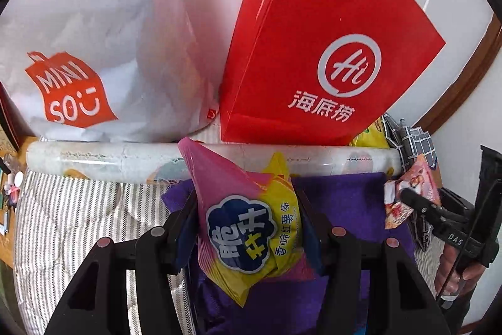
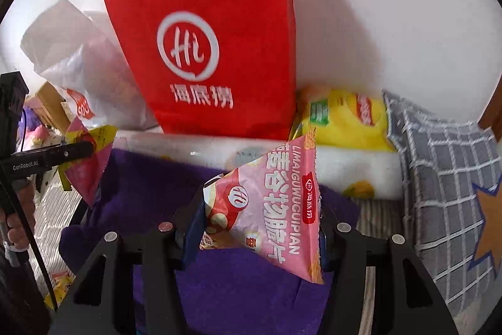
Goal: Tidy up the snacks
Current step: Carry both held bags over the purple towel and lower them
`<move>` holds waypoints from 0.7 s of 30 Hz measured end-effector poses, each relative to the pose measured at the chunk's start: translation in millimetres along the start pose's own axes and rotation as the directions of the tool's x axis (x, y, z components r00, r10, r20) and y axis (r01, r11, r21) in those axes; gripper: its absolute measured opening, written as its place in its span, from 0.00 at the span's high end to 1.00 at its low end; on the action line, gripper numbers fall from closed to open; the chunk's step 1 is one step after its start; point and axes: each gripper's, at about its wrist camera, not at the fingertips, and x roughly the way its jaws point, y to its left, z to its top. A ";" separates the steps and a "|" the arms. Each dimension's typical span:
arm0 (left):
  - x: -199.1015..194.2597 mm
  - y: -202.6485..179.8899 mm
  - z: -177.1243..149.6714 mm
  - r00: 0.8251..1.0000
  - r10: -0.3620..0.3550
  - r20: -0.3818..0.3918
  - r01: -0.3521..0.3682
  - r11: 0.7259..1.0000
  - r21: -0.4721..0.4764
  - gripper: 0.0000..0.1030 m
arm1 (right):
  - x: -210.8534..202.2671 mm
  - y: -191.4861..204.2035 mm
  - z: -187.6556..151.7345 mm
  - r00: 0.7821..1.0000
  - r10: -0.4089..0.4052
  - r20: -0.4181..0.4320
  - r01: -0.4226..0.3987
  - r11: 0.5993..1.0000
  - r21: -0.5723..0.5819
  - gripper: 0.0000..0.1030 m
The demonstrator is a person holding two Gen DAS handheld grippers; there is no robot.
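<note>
Snack packets fill both grippers: left gripper (image 1: 248, 228) clamps a magenta packet (image 1: 248, 218), right gripper (image 2: 260, 225) a pink packet (image 2: 266, 209). Either could slip if pinched only by slick film, or snag the red bag (image 1: 313, 52).

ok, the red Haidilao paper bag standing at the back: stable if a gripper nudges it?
Probably not. The red Haidilao paper bag stands tall on a narrow base and already looks tilted, so it may tip. Its flat creased paper panels suggest it is stiff but light; contents are hidden, so weight is uncertain.

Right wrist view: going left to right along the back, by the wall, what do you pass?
White plastic bag → red paper bag → yellow snack bag → grey checked cloth.
</note>
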 end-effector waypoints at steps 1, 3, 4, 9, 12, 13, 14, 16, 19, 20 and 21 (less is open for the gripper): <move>2.4 0.2 -0.8 1.000 -0.001 -0.006 0.001 1.000 -0.003 0.47 | 5.9 0.8 -1.5 1.000 0.011 -0.019 -0.011 1.000 -0.002 0.46; 7.4 0.0 -1.9 1.000 -0.004 -0.019 0.004 1.000 -0.006 0.47 | 14.4 2.9 -4.2 0.999 0.015 -0.044 -0.015 1.000 -0.001 0.46; 9.8 0.2 -2.8 1.000 -0.005 -0.027 0.005 1.000 -0.009 0.47 | 18.0 3.7 -5.1 0.998 0.018 -0.055 -0.019 1.000 -0.003 0.46; 20.7 -0.9 -7.0 0.998 -0.029 -0.061 0.028 0.999 -0.024 0.47 | 32.0 10.4 -10.7 0.995 0.026 -0.099 -0.028 0.999 -0.020 0.46; 26.6 -1.9 -9.7 0.997 -0.035 -0.075 0.033 0.999 -0.027 0.47 | 37.1 11.4 -12.9 0.993 0.027 -0.112 -0.029 0.999 -0.020 0.45; 28.8 -1.9 -10.7 0.996 -0.033 -0.083 0.030 0.999 -0.029 0.47 | 38.2 10.8 -13.5 0.993 0.026 -0.116 -0.028 0.999 -0.016 0.45; 30.9 -1.9 -11.7 0.996 -0.032 -0.089 0.029 0.999 -0.032 0.47 | 40.2 10.6 -14.3 0.992 0.024 -0.124 -0.026 1.000 -0.014 0.45; 36.7 -4.2 -12.4 0.995 -0.027 -0.098 0.024 0.999 -0.040 0.47 | 44.1 10.9 -15.5 0.989 0.036 -0.144 -0.037 0.999 -0.010 0.45; 42.1 -5.9 -14.9 0.993 -0.024 -0.114 0.019 0.999 -0.042 0.47 | 47.2 13.3 -15.7 0.987 0.038 -0.153 -0.040 0.999 -0.011 0.45; 43.1 -6.3 -15.4 0.993 -0.024 -0.117 0.019 0.999 -0.042 0.47 | 47.7 14.9 -16.1 0.987 0.031 -0.155 -0.035 0.999 -0.019 0.45; 44.1 -7.1 -16.1 0.992 -0.024 -0.122 0.019 0.999 -0.041 0.47 | 47.5 16.5 -16.4 0.987 0.024 -0.161 -0.030 0.999 -0.030 0.44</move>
